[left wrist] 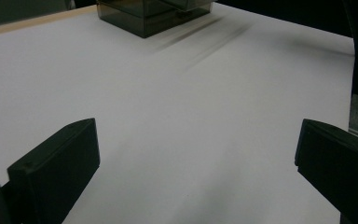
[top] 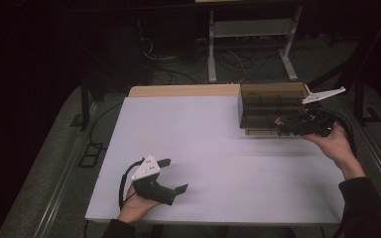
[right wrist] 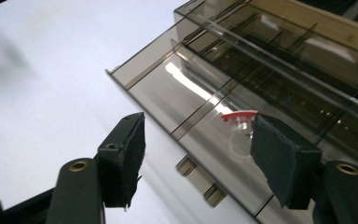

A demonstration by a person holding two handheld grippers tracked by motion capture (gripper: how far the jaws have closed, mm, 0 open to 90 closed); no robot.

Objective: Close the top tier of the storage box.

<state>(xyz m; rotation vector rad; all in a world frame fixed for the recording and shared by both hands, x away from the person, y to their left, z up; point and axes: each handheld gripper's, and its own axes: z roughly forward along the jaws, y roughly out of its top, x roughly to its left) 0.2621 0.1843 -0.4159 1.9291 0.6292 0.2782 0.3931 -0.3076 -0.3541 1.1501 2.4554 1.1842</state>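
Spread right tongs stand at the smoked organizer box, so we retreat squarely off its lid; left tongs, spread, wait well apart.

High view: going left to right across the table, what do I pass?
Left hand-held gripper with its grey three-cornered plate, jaws open, near the front edge → bare stretch of the white table → smoky translucent plastic box with dividers at the far right → right hand-held gripper at the box's front wall.
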